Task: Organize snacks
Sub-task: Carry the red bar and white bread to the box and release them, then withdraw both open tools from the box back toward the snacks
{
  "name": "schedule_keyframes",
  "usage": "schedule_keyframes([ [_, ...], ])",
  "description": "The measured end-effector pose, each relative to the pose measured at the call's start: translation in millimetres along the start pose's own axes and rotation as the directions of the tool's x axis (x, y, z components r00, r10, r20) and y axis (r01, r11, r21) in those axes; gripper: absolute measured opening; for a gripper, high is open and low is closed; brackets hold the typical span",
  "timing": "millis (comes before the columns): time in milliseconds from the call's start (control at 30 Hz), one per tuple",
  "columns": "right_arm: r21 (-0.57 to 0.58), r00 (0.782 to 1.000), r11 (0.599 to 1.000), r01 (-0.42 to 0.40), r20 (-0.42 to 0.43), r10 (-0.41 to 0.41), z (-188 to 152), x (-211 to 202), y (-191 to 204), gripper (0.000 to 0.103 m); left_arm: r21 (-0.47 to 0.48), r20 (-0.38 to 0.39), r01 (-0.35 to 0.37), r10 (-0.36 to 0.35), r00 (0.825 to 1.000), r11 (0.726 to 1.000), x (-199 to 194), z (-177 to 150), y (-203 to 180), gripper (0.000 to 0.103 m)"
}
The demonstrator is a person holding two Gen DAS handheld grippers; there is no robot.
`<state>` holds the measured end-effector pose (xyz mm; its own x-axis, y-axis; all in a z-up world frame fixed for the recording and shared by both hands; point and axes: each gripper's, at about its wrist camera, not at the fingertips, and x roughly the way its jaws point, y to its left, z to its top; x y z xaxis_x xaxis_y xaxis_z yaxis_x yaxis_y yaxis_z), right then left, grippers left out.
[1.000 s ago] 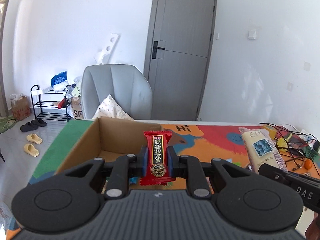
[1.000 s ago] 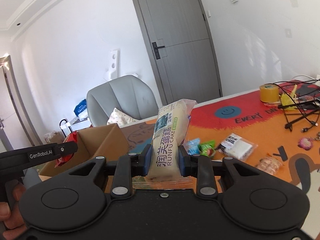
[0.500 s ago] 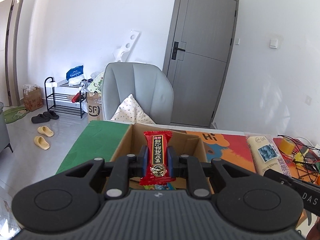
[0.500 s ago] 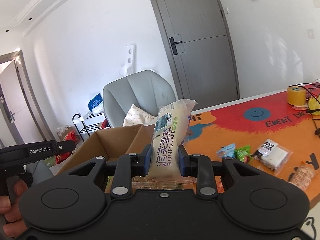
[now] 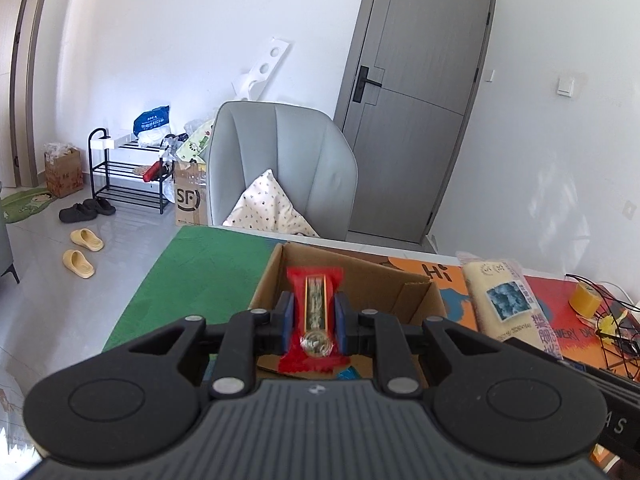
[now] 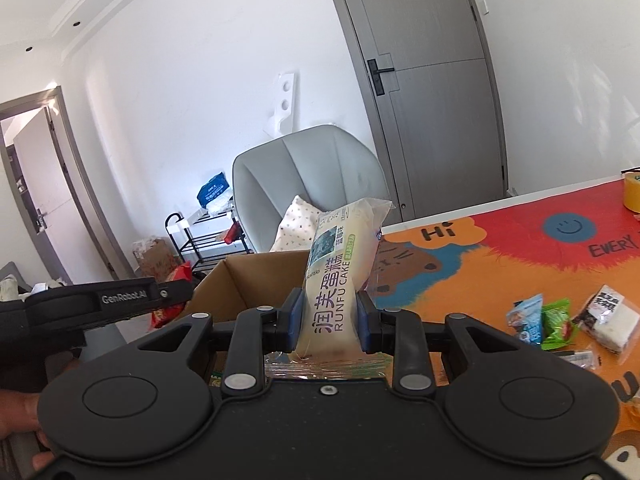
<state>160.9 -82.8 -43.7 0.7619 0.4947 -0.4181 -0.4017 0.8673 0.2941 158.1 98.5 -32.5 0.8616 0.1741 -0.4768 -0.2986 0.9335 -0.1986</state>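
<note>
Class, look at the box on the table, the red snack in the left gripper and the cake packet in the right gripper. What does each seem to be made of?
Cardboard box: brown corrugated cardboard, matte, with raw cut flap edges.
Red snack: probably glossy plastic film, with crimped zigzag ends.
Cake packet: thin, partly clear plastic film, shiny, wrinkled at the sealed top.

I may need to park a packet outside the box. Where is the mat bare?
Bare: the green strip left of the box, and the orange mat between box and loose snacks. Crowded: those snacks, and the cables.
</note>
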Motion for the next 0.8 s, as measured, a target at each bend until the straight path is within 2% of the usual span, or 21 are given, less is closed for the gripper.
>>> schedule_keyframes([
  [133,-0.01,1.0,1.0,-0.012,-0.01,0.012,0.7,8.9,9.2,0.028,-0.017,-0.003,0.005,-0.005,1.0,1.0,1.4,1.1,7.8,0.022],
  [367,-0.008,0.999,0.999,-0.034,-0.039,0.034,-1.9,28.8,23.4,0.029,-0.042,0.012,-0.035,0.035,0.999,0.998,-12.4,0.0,21.8,0.025],
  [567,0.002,0.998,0.999,-0.041,-0.04,0.041,-0.9,28.5,28.6,0.034,-0.046,0.024,-0.046,0.048,0.999,0.998,-26.7,-4.5,22.2,0.045],
  [667,0.018,0.999,0.999,-0.035,-0.031,0.036,0.8,21.0,24.7,0.036,-0.041,0.028,-0.048,0.05,0.998,0.998,-31.6,-6.7,19.4,0.062],
  [733,0.029,0.999,0.999,-0.022,-0.025,0.023,0.6,15.4,20.1,0.041,-0.043,0.037,-0.05,0.051,0.998,0.998,-35.1,-8.2,17.1,0.082],
  [800,0.039,1.0,0.999,-0.008,-0.024,0.008,-0.5,10.1,14.9,0.046,-0.039,0.052,-0.06,0.062,0.997,0.997,-37.8,-8.6,14.7,0.088],
])
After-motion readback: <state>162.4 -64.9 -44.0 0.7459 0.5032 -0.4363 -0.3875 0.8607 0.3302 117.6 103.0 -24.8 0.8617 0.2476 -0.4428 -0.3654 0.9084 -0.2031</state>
